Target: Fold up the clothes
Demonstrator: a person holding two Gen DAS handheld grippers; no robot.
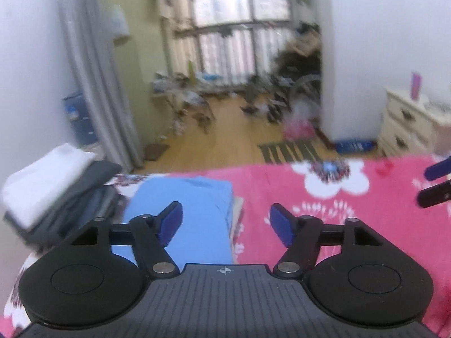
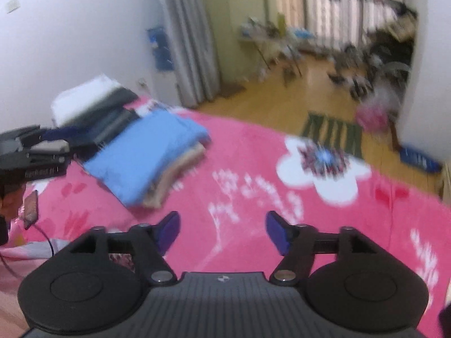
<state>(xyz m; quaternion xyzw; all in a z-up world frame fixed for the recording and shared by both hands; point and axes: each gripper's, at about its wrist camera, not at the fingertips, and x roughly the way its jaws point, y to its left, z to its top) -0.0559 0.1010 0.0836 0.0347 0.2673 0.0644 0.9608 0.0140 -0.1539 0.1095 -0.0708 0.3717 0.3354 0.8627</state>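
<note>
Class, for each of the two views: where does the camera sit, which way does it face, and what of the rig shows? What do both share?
Left wrist: behind the open left gripper, facing over the blue shirt toward the window; right gripper's tips at right edge.
Right wrist: behind the open right gripper, over the pink blanket; left gripper at left edge.
Shared: shirt, blanket, dark pile, window.

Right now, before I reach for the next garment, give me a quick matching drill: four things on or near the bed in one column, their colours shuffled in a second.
Things:
1. top garment of the nearer folded pile
2. top garment of the far stack
3. blanket
4. floor mat

Colours:
A. pink with white flowers
B. white
C. green striped
D. light blue

Pairs: 1-D, 2-B, 3-A, 4-C
</note>
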